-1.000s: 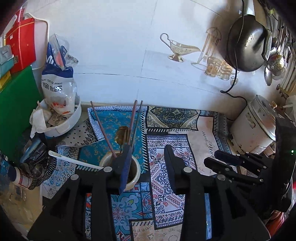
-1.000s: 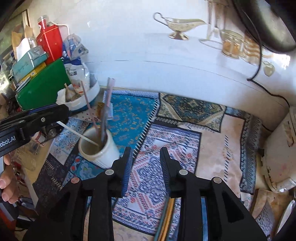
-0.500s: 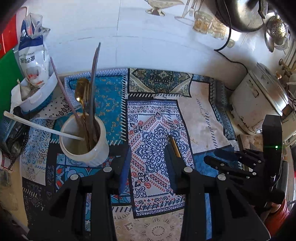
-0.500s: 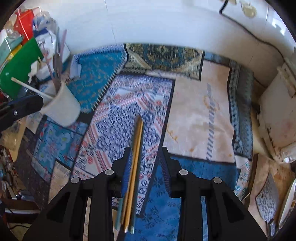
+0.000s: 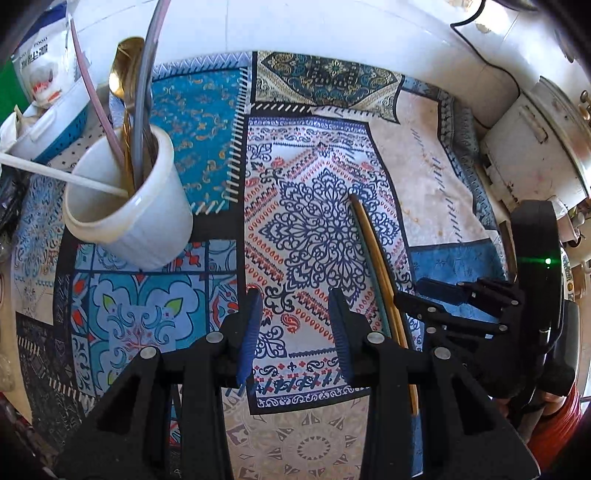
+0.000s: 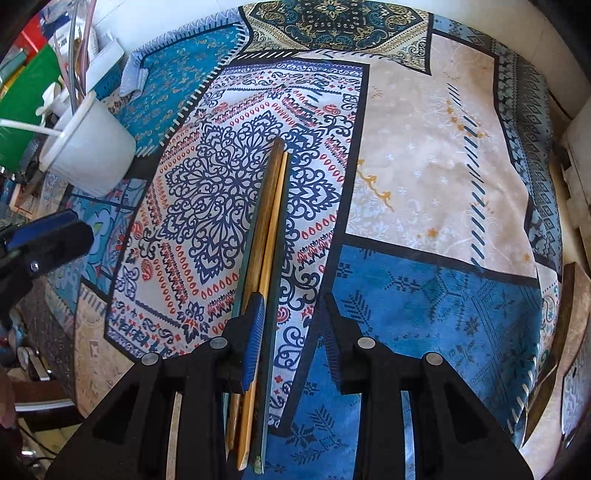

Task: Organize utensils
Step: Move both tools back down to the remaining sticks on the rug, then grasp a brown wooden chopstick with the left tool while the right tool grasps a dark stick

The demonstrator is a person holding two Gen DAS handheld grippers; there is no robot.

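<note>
A patchwork cloth (image 5: 306, 206) (image 6: 424, 177) of blue, cream and red-and-navy panels covers the whole work surface, up to a white wall (image 5: 332, 26) at the back. At the right edge stands a white appliance (image 5: 535, 147), with a black cable (image 5: 476, 48) running along the wall above it.

At the left, a white cup (image 5: 140, 214) (image 6: 92, 147) stands on the cloth and holds utensils: a gold spoon (image 5: 125, 70), a grey stick (image 5: 142, 92), a pink stick (image 5: 96, 96) and a white stick (image 5: 55, 173) leaning out over the rim to the left. Behind the cup sits a white and blue basket (image 5: 59, 122) with a plastic bag (image 5: 40, 55) in it; the bag's print shows only the word "FOOD", the rest too small to read. A green board (image 6: 26, 85) stands at the far left.

The chopsticks (image 6: 266, 236) (image 5: 373, 251), wooden and teal ones bundled side by side, lie flat on the red-and-navy panel, well apart from the cup.

The right gripper (image 6: 291, 325) points down over the near end of the bundle; its jaws stand apart, the left finger (image 6: 253, 332) over the wooden sticks, and nothing is pinched. The left gripper (image 5: 295, 325) hovers over the same panel, just left of the bundle, jaws spread and empty.
</note>
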